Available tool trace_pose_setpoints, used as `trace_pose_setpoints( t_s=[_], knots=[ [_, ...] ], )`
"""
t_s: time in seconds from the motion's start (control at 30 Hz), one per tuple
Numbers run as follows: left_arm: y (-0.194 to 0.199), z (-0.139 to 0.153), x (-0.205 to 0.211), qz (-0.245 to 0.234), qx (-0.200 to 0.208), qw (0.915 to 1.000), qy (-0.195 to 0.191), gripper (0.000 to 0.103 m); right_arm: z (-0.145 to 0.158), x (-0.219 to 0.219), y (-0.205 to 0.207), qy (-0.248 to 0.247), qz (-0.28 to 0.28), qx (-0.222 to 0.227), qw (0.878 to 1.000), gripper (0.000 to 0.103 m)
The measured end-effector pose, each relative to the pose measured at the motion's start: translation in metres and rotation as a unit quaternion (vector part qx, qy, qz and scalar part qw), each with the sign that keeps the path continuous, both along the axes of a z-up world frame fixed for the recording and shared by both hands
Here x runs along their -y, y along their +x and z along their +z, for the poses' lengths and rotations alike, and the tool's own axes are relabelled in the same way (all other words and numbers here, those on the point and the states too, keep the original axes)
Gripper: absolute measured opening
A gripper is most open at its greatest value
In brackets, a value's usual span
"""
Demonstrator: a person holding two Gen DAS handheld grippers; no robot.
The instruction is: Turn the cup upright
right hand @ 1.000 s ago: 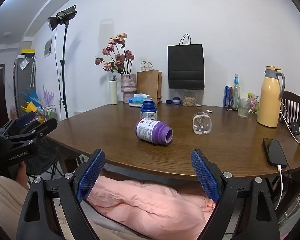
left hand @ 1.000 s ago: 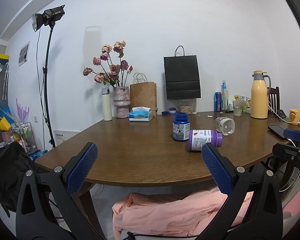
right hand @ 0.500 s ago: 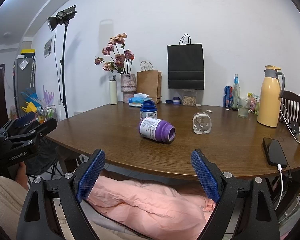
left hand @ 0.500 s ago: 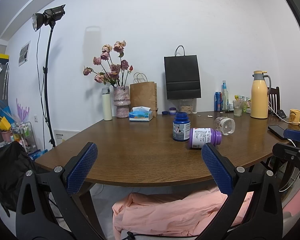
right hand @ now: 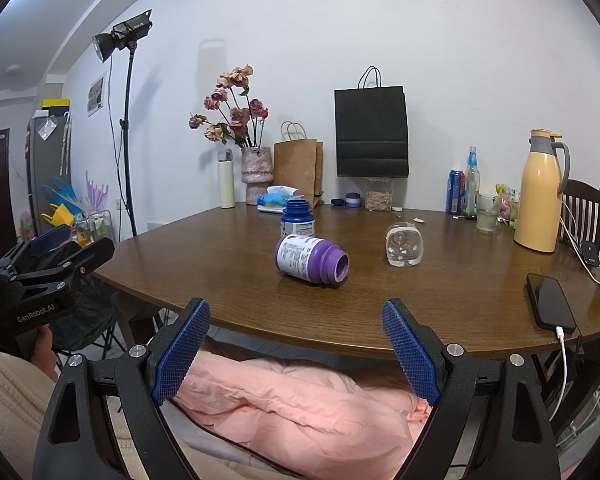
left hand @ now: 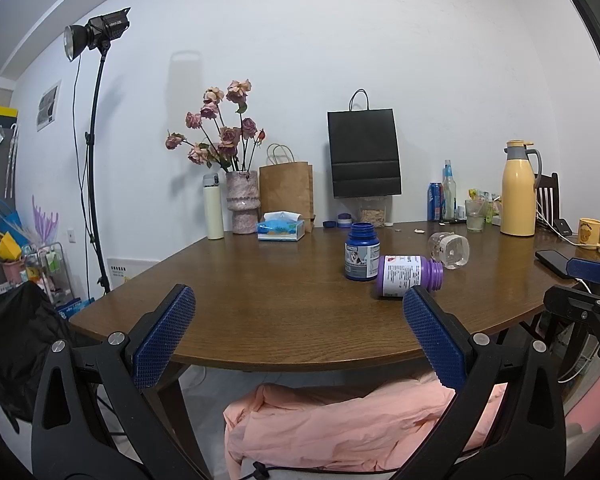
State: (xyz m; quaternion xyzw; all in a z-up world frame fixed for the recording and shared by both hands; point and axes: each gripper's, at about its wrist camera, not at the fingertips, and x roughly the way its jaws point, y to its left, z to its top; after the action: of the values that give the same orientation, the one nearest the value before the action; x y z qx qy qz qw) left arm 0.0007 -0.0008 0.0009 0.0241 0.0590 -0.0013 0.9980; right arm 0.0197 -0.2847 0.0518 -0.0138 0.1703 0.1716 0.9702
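Note:
A purple bottle (left hand: 410,276) (right hand: 310,264) lies on its side near the middle of the brown table (left hand: 260,312), its open mouth facing right. Behind it stands an upright blue bottle (left hand: 362,256) (right hand: 297,220). A clear jar (left hand: 449,250) (right hand: 404,245) lies on its side further right. My left gripper (left hand: 299,291) hangs open before the table's near edge, with nothing between its blue pads. My right gripper (right hand: 296,305) is open too, short of the table edge, roughly in line with the purple bottle.
At the back stand a flower vase (left hand: 242,202), paper bags (left hand: 364,152), a tissue box (left hand: 281,231) and a white flask (left hand: 213,207). A yellow jug (right hand: 542,196), drinks, a mug (left hand: 591,233) and a charging phone (right hand: 550,306) fill the right side. Pink cloth (right hand: 300,400) lies below the edge.
The purple bottle has shifted slightly to the right on the table and rocked a little. Both grippers have stayed open and almost still.

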Motion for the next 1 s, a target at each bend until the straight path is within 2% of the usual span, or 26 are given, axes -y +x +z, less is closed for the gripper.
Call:
trace_pose_setpoints(
  t_s=[1.0],
  knots=[
    [-0.0025,0.0006,-0.0012,-0.001,-0.002,1.0000,0.000,0.103,0.0010,0.0013,0.0016,0.000,0.001,-0.002,1.000,0.092]
  ],
)
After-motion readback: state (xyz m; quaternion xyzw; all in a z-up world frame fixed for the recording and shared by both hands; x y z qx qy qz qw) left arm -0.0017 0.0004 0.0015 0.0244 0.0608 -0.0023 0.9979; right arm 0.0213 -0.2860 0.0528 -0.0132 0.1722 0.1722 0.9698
